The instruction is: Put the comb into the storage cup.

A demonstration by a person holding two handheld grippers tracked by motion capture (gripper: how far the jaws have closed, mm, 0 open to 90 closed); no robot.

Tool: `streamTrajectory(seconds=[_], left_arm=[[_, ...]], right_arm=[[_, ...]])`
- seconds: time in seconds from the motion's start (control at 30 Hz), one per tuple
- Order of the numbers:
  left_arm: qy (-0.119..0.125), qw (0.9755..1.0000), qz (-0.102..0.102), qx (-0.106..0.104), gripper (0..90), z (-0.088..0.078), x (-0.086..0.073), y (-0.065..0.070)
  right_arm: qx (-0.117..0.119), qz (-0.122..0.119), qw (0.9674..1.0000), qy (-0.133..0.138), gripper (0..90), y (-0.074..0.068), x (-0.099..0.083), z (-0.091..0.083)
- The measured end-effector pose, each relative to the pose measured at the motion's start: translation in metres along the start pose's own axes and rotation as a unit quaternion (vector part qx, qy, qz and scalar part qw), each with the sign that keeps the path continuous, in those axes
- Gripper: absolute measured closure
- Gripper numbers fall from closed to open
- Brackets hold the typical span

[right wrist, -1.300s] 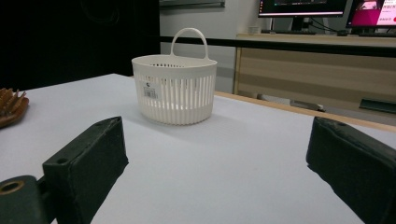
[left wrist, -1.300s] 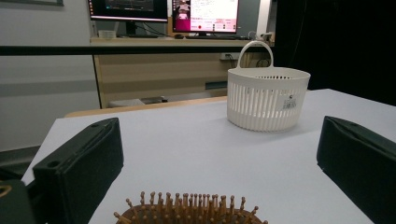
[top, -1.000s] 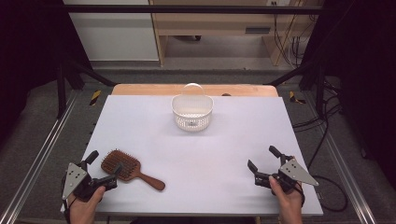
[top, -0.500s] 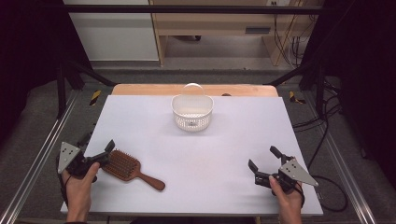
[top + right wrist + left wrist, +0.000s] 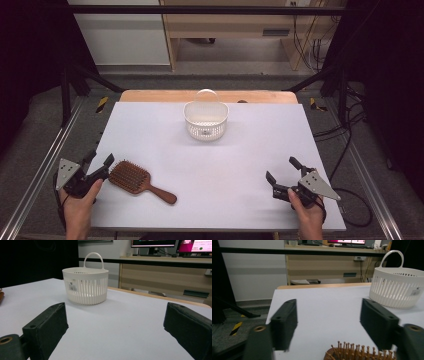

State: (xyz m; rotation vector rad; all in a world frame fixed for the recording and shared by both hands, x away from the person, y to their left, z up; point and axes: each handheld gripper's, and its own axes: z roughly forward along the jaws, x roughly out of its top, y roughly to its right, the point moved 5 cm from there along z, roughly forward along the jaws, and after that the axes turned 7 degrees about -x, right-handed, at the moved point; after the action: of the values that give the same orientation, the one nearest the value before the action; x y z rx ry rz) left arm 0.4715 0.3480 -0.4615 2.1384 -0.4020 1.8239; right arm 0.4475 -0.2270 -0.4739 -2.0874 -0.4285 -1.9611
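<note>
White table [image 5: 210, 170], lab floor behind. Item: wooden hairbrush [image 5: 140, 181], lower left of frame, bristles up, long axis running head upper left to handle lower right. Left gripper [image 5: 100, 167] just beside the head, jaws just been closing, part-open, nothing gripped. Right gripper [image 5: 282, 169] lower right, well apart, wide open, empty. White basket [image 5: 205, 120] upper centre.

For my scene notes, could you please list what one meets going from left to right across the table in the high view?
left gripper → wooden hairbrush → white basket → right gripper
</note>
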Motion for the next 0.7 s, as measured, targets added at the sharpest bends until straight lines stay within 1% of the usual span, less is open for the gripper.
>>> streamTrajectory(seconds=[0.03, 0.1, 0.2, 0.27, 0.3, 0.37, 0.4, 0.43, 0.47, 0.5, 0.57, 0.6, 0.63, 0.7], left_arm=[[-0.009, 0.9999, 0.013, 0.003, 39.0, -0.001, -0.001, 0.001], [-0.017, 0.9997, 0.020, 0.000, 49.3, -0.001, -0.002, 0.002], [-0.033, 0.9989, 0.034, 0.003, 60.4, -0.001, -0.005, 0.003], [-0.037, 0.9987, 0.035, 0.001, 67.8, -0.001, -0.006, 0.003], [-0.043, 0.9985, 0.035, 0.002, 67.8, -0.001, -0.007, 0.003], [-0.055, 0.9979, 0.034, 0.004, 76.2, -0.001, -0.009, 0.002], [-0.055, 0.9979, 0.034, 0.004, 77.8, -0.001, -0.009, 0.002], [-0.068, 0.9970, 0.037, 0.005, 80.5, -0.001, -0.012, 0.001], [-0.068, 0.9970, 0.037, 0.005, 82.8, -0.001, -0.012, 0.001], [-0.078, 0.9960, 0.041, 0.012, 84.7, -0.001, -0.014, -0.001], [-0.081, 0.9958, 0.040, 0.016, 87.9, -0.002, -0.014, -0.002], [-0.084, 0.9954, 0.040, 0.021, 88.7, -0.002, -0.015, -0.004], [-0.084, 0.9954, 0.040, 0.021, 89.2, -0.002, -0.015, -0.004], [-0.097, 0.9940, 0.040, 0.030, 89.4, -0.002, -0.017, -0.007]], right_arm=[[0.000, -0.001, 1.0000, 0.000, 5.3, 0.000, 0.000, 0.000], [-0.001, 0.001, 1.0000, 0.001, 5.3, 0.001, 0.000, -0.001], [0.000, 0.003, 1.0000, 0.001, 5.5, 0.001, 0.000, -0.001], [0.000, 0.002, 1.0000, 0.001, 5.5, 0.001, 0.000, -0.001], [0.000, 0.002, 1.0000, 0.001, 5.5, 0.001, 0.000, -0.001], [0.000, 0.002, 1.0000, 0.002, 5.6, 0.001, 0.000, -0.001], [0.000, 0.002, 1.0000, 0.002, 5.6, 0.001, 0.000, -0.001], [0.001, 0.003, 1.0000, 0.002, 5.6, 0.001, 0.001, -0.001], [0.001, 0.003, 1.0000, 0.002, 5.6, 0.001, 0.001, -0.001], [0.000, 0.003, 1.0000, 0.001, 5.5, 0.001, 0.001, -0.001], [0.001, 0.003, 1.0000, 0.001, 5.5, 0.001, 0.000, -0.001], [0.001, 0.003, 1.0000, 0.001, 5.5, 0.001, 0.000, -0.001], [0.001, 0.003, 1.0000, 0.001, 5.5, 0.001, 0.000, -0.001], [0.001, 0.002, 1.0000, -0.001, 5.5, 0.000, 0.000, 0.000]])
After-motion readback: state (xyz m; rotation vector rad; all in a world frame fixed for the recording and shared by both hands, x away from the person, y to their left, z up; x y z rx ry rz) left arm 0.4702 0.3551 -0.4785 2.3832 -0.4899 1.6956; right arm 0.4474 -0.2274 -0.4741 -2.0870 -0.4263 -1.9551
